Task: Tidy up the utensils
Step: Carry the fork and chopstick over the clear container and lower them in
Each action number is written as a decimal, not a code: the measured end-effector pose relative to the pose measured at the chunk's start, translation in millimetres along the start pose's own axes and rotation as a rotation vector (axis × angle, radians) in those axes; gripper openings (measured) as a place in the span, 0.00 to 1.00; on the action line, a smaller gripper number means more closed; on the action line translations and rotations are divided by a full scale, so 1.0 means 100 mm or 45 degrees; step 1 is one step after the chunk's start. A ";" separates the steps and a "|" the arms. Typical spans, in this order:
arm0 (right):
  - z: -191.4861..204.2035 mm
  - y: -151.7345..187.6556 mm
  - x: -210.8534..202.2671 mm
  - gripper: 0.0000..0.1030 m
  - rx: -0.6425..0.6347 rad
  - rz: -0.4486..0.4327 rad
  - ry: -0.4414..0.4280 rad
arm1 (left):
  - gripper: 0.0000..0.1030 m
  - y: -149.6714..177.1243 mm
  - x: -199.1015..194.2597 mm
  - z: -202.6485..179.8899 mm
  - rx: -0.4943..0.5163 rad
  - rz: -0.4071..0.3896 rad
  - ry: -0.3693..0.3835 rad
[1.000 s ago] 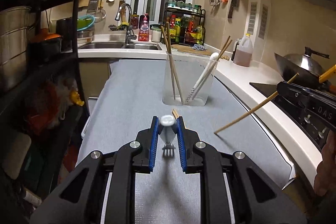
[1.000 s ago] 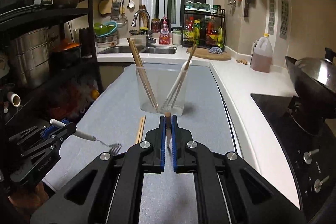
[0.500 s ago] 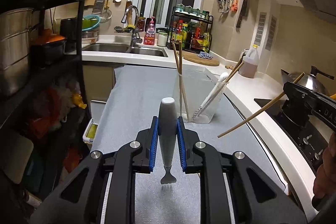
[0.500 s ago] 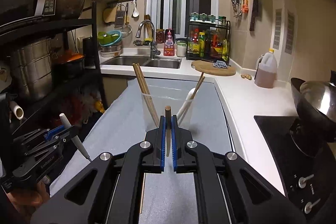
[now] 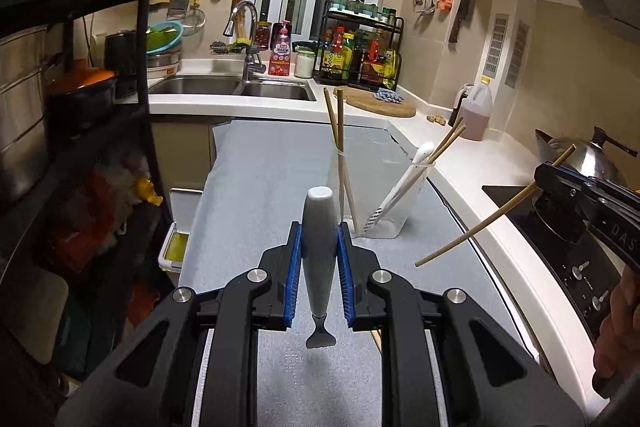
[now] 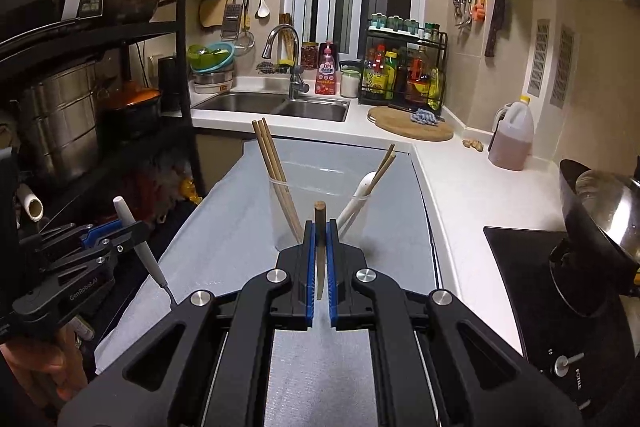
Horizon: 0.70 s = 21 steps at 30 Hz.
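Observation:
My left gripper (image 5: 319, 227) is shut on a white-handled fork (image 5: 318, 251), held above the grey mat with its handle pointing forward and up. It also shows at the left of the right wrist view (image 6: 120, 233). My right gripper (image 6: 319, 227) is shut on a wooden chopstick (image 6: 319, 247); in the left wrist view this chopstick (image 5: 492, 217) slants down to the left. A clear utensil holder (image 6: 320, 195) stands ahead on the mat. It holds chopsticks (image 6: 276, 171) on its left side, and a white-handled utensil (image 6: 360, 195) with more chopsticks on its right.
A grey mat (image 5: 260, 187) covers the counter. One more chopstick (image 5: 376, 341) lies on it under my left gripper. A black rack (image 5: 60, 107) with pots stands left. A hob (image 6: 560, 307) with a wok (image 6: 600, 203) is right. The sink (image 6: 276, 105) is behind.
Both grippers have risen from the mat with their utensils. The fork has tipped from tines-forward to handle-forward and up. The holder now sits lower in both views.

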State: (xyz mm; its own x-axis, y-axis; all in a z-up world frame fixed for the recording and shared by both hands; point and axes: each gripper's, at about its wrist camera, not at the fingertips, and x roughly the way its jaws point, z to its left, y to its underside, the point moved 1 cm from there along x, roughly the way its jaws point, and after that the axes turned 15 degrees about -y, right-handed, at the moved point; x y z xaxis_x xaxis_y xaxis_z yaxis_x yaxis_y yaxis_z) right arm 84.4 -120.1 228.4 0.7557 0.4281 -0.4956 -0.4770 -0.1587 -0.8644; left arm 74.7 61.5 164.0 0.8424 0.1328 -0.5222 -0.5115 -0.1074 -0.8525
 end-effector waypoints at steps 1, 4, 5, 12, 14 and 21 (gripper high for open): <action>0.00 -0.04 -0.01 0.05 -0.001 -0.001 -0.002 | 0.17 -0.04 0.00 0.00 0.009 0.001 0.003; -0.02 -0.15 -0.02 0.05 -0.009 0.003 -0.004 | 0.17 -0.13 -0.01 -0.01 0.019 0.002 0.015; -0.03 -0.18 -0.02 0.05 -0.016 0.005 -0.003 | 0.17 -0.15 0.00 -0.01 0.018 0.003 0.020; -0.12 -0.45 0.04 0.05 -0.012 0.032 -0.035 | 0.17 -0.35 0.06 -0.10 0.046 0.020 0.045; -0.16 -0.56 0.04 0.05 -0.002 0.032 -0.053 | 0.17 -0.46 0.08 -0.14 0.056 0.017 0.057; -0.30 -1.01 0.02 0.05 -0.003 -0.053 -0.102 | 0.17 -0.98 0.16 -0.36 0.084 -0.059 0.116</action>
State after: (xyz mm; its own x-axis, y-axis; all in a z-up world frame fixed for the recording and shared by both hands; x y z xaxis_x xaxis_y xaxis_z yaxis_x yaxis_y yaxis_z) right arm 147.5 -129.7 311.9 0.7365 0.5045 -0.4506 -0.4446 -0.1411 -0.8846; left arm 143.8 38.3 239.8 0.8758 0.0458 -0.4805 -0.4792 -0.0381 -0.8769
